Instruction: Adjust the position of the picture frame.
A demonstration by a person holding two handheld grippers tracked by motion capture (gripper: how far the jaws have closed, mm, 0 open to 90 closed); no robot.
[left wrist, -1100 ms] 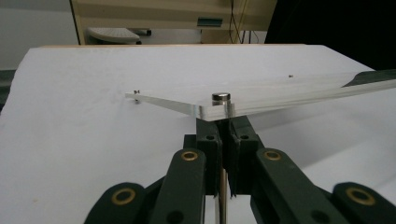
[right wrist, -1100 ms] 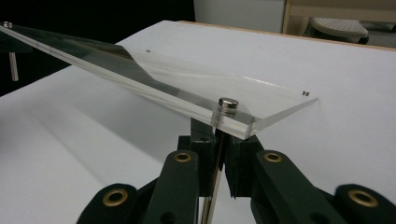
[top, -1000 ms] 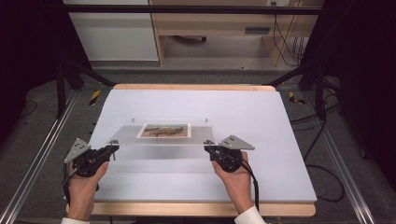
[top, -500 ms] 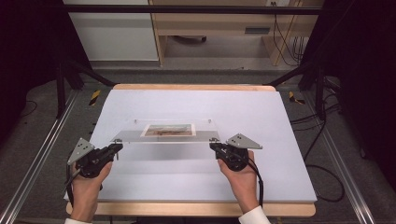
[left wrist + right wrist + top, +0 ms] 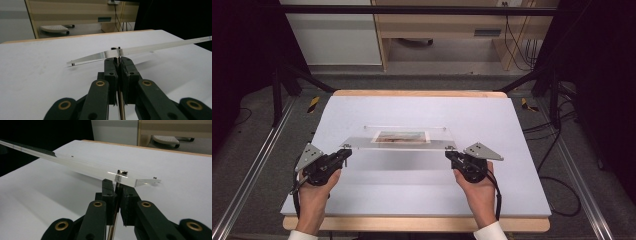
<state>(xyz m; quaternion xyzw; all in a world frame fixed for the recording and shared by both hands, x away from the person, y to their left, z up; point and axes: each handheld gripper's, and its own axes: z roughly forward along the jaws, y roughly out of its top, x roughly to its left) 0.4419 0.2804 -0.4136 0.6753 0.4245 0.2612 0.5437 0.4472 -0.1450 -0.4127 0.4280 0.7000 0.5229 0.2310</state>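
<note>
In the high view a clear frame (image 5: 399,138) sits mid-picture between the left gripper (image 5: 343,156) and right gripper (image 5: 450,155); in the left gripper view and right gripper view, closed jaws pinch a metal post under its corner.

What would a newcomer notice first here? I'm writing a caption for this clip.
A clear panel with a small picture inside it hangs above the middle of the white table. The left gripper and right gripper each pinch a metal post at a near corner.
</note>
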